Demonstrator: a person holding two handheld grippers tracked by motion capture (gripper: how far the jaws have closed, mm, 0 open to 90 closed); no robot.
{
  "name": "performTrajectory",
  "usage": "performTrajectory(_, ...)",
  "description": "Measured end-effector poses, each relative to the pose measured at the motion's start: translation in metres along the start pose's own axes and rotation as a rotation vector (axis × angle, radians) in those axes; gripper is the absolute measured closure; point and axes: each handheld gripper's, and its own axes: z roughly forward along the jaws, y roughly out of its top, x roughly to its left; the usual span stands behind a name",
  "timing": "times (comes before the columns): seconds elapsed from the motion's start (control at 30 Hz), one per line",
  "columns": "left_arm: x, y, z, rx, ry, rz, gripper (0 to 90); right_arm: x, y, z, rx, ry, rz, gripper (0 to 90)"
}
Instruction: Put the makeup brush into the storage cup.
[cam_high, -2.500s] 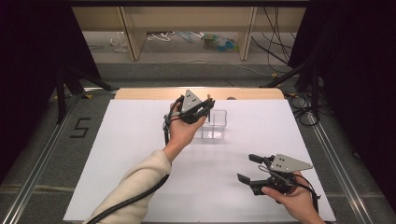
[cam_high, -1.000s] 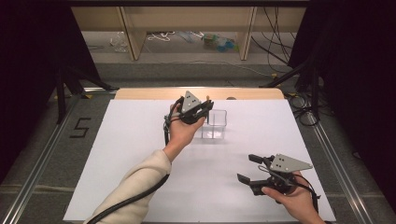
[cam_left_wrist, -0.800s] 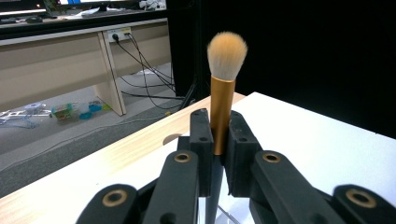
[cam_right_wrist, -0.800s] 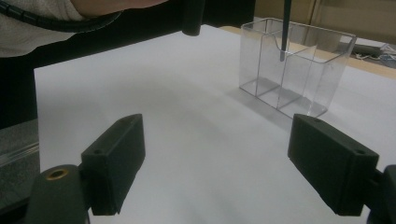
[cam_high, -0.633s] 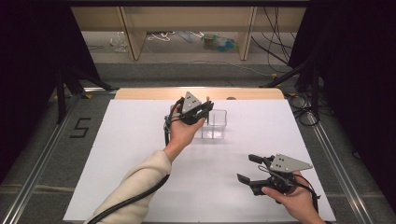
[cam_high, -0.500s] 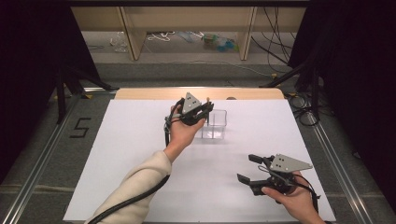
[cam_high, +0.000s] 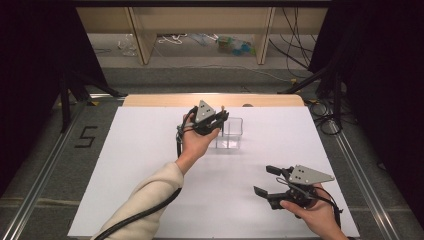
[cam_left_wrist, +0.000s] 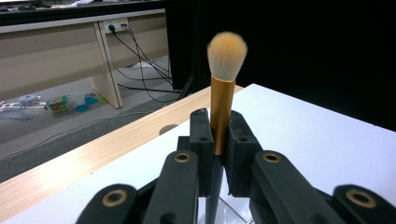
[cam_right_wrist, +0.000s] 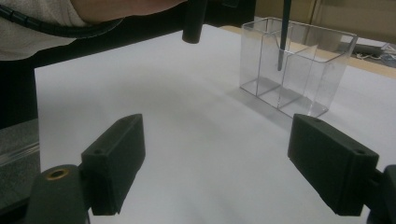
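Makeup brush (cam_left_wrist: 221, 100): upright, pinched in left tongs (cam_left_wrist: 219, 135) | handle tip inside clear organiser (cam_right_wrist: 299, 65) below | right tongs (cam_right_wrist: 233, 163): spread, empty

"5" on floor (cam_high: 86, 137) (left of table)

one makeup brush (cam_left_wrist: 221, 102), one clear organizer (cam_high: 231, 134)
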Motion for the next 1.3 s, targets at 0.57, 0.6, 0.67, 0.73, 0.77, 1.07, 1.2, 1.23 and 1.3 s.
performTrajectory(0.57,0.0,-0.005,0.002,0.008,0.0,-0.005,83.4,0.0,0.0,0.0,0.0,0.0,0.001,20.0)
performTrajectory(0.6,0.0,-0.005,0.002,0.008,-0.001,-0.005,83.4,0.0,0.0,0.0,0.001,0.0,0.001,20.0)
performTrajectory(0.67,0.0,-0.006,0.002,0.009,0.0,-0.006,83.4,0.0,0.0,0.0,0.002,0.001,0.002,20.0)
performTrajectory(0.73,0.0,-0.006,0.002,0.011,0.001,-0.008,83.4,0.0,0.0,0.0,0.001,0.003,0.003,20.0)
performTrajectory(0.77,0.0,-0.007,0.003,0.011,0.001,-0.009,83.4,0.0,0.0,0.0,0.004,0.005,0.005,20.0)
performTrajectory(1.07,0.0,-0.01,0.004,0.023,0.003,-0.012,83.4,0.0,-0.001,0.002,-0.018,0.009,0.004,20.0)
performTrajectory(1.2,0.001,-0.011,0.005,0.029,0.009,-0.014,83.4,0.0,-0.001,0.002,-0.016,0.014,0.002,20.0)
performTrajectory(1.23,0.001,-0.012,0.005,0.03,0.009,-0.018,83.4,0.0,-0.001,0.002,-0.015,0.014,0.004,20.0)
performTrajectory(1.3,0.001,-0.012,0.005,0.031,0.01,-0.018,83.4,0.0,-0.001,0.002,-0.016,0.014,0.004,20.0)
